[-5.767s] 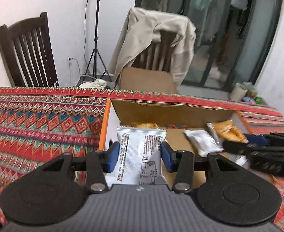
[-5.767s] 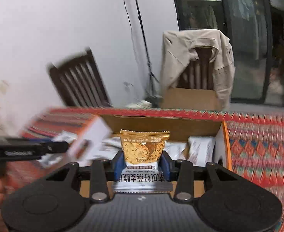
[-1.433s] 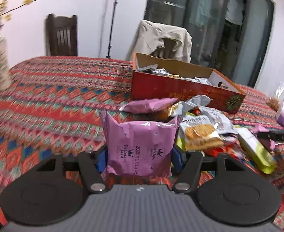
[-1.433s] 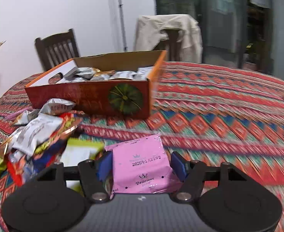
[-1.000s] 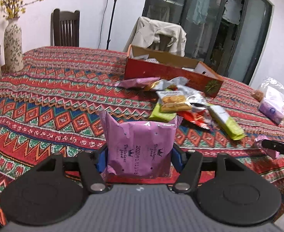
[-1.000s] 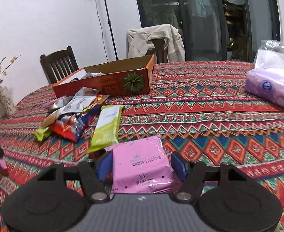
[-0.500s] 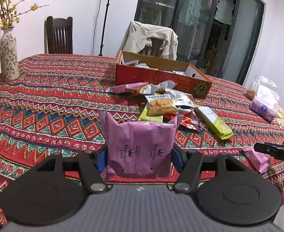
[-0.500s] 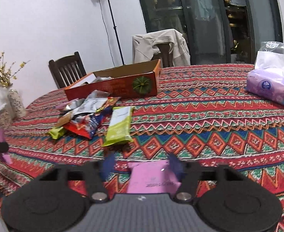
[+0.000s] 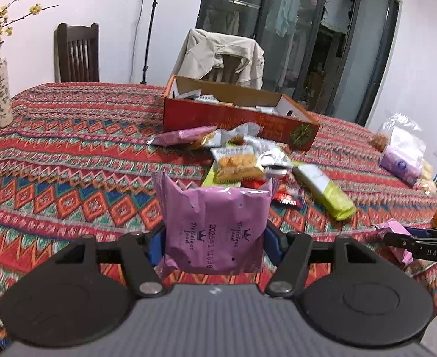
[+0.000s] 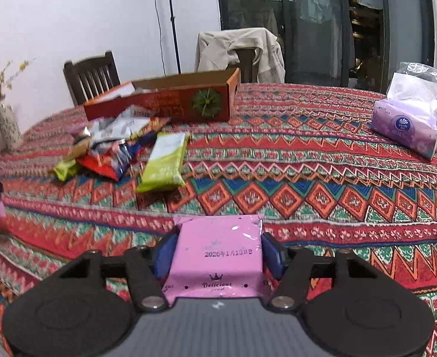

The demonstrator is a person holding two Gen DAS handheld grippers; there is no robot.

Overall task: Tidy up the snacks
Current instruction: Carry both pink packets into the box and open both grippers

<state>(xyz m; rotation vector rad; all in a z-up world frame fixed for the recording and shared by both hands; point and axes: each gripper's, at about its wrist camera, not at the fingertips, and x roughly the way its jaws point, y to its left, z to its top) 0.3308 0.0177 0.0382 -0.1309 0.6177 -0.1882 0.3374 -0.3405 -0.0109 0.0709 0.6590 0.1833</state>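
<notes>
**Two pink packets in hand, box well ahead**

The left gripper [image 9: 215, 244] is pinching a pink snack packet [image 9: 215, 226] by its side edges, holding it upright between the blue pads. The right gripper [image 10: 217, 255] is closing its jaws on a second pink packet [image 10: 218, 258], which is lying flat between the pads with its far edge over the patterned tablecloth [image 10: 307, 178].

Handling, as judged: both packets are looking light, soft and glossy, so they are likely slipping or crumpling under a hard squeeze. Gripping across the sealed side seams appears soundest.

The red cardboard box [image 9: 236, 116] is sitting well ahead of both grippers, open-topped and already holding packets. A loose pile of snacks [image 9: 248, 160] is lying between the grippers and the box; a green packet [image 10: 164, 163] is lying nearest. Beyond the right gripper, to its right, a tissue pack [image 10: 405, 125] is standing well clear. Open cloth is lying directly ahead of the right gripper, giving room above the pile.
</notes>
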